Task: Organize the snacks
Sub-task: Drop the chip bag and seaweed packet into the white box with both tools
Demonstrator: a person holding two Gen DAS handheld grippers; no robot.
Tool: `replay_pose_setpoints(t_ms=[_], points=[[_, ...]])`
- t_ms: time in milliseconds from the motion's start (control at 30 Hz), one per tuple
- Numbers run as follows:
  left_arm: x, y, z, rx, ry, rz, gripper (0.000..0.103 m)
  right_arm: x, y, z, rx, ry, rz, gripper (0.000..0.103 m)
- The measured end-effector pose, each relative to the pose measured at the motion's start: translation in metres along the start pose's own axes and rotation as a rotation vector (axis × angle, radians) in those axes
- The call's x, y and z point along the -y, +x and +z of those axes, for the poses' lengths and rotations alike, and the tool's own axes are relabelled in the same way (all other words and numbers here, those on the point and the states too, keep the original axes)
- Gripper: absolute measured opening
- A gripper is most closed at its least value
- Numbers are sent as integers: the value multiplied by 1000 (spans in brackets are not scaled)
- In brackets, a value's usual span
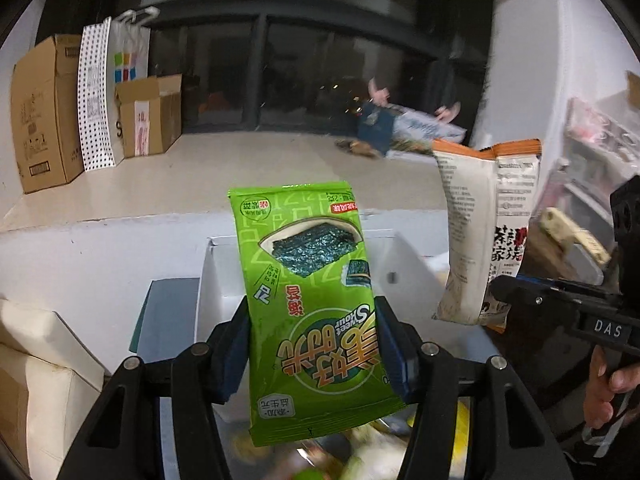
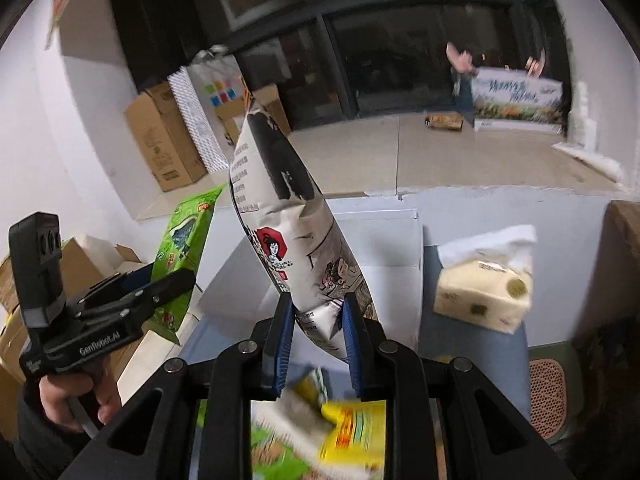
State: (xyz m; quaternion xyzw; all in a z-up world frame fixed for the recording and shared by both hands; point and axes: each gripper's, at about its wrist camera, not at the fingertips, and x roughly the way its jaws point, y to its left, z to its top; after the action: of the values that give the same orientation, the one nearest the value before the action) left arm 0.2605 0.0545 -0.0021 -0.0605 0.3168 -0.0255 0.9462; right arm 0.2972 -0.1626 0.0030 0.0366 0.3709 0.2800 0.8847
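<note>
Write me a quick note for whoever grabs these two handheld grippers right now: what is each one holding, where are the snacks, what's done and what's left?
Left gripper: shut on the green seaweed packet, held in the air.
Right gripper: shut on the white illustrated snack bag, pinched near its lower end, also in the air.
Both packets hang over the open white box. More snacks, among them a yellow packet, lie blurred below the grippers. A tissue pack sits to the right.
Done: both packets picked up.
Left: set each one down, probably in the white box, then sort the snacks underneath.
</note>
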Motion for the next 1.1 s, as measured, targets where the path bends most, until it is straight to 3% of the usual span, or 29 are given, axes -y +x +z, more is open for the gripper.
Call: replay_pose_setpoints(t_ms=[100,167,200,233,267,300,333,533,733,900,1100], points=[[-6,32,6,-26,8,75,66,5,43,18,-69,3,-21,26],[-14,53,9,-46,-12,123,75,11,65,26,-89,19,-28,28],[-17,61,8,-60,-19,149,83,13,71,27,-91,30,-32,34],[-19,67,7,-75,-21,164,89,16,78,30,-94,46,-46,45],[-22,73,5,-86,-18,154,92,18,80,31,-90,60,-62,77],[-23,79,3,-108,-13,148,97,20,81,32,-80,69,-70,99],[-24,81,1,-120,-9,147,99,20,80,31,-64,68,-70,102],[-30,61,-5,-82,-64,107,103,20,70,22,-88,63,-69,103],[-7,14,-16,-25,47,89,103,26,30,11,26,72,-14,103],[5,-35,-46,14,64,27,103,16,-30,-24,130,-33,25,103],[22,-80,-100,14,58,-32,103,21,-80,-97,118,-24,63,103]])
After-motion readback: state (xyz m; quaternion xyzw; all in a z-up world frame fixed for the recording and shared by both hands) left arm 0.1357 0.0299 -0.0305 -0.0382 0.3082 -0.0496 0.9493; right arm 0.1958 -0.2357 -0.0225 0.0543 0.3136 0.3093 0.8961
